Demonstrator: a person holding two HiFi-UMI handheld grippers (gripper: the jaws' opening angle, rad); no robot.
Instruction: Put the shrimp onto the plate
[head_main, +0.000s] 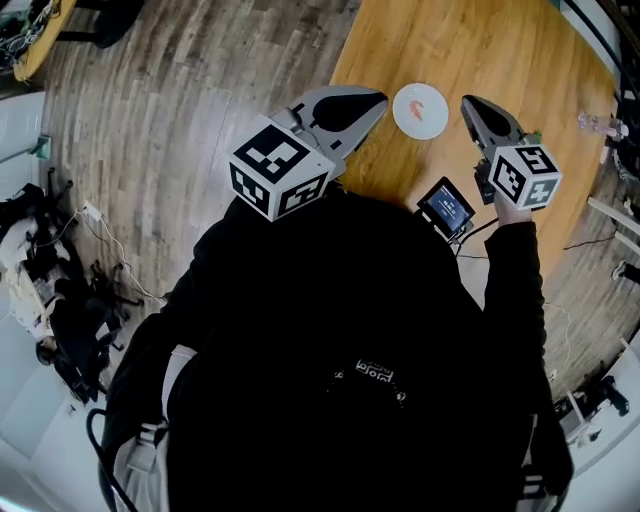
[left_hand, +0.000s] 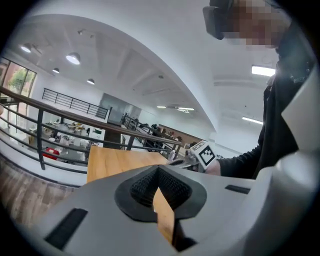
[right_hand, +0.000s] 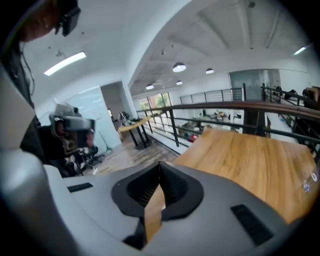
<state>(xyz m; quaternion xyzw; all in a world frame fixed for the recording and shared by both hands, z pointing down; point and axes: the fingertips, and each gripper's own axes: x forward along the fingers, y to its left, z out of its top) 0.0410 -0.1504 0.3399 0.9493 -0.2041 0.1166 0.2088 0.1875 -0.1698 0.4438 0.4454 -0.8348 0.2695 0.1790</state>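
Note:
A small white plate (head_main: 402, 98) sits on the wooden table (head_main: 520, 60), and an orange shrimp (head_main: 426, 109) lies on it. My left gripper (head_main: 380, 98) is held up just left of the plate, its jaws shut with nothing between them. My right gripper (head_main: 466, 101) hangs just right of the plate, also shut and empty. In the left gripper view the left gripper's tips (left_hand: 159, 170) meet, and beyond them are the table (left_hand: 115, 162) and the right gripper's marker cube (left_hand: 204, 153). The right gripper (right_hand: 160, 165) looks out level across the table (right_hand: 250, 155); plate and shrimp are out of both gripper views.
A small device with a screen (head_main: 446, 206) lies at the table's near edge, in front of the person. A clear object (head_main: 600, 124) rests at the table's right side. Wood floor lies to the left, with cables and gear (head_main: 50, 290) along the wall.

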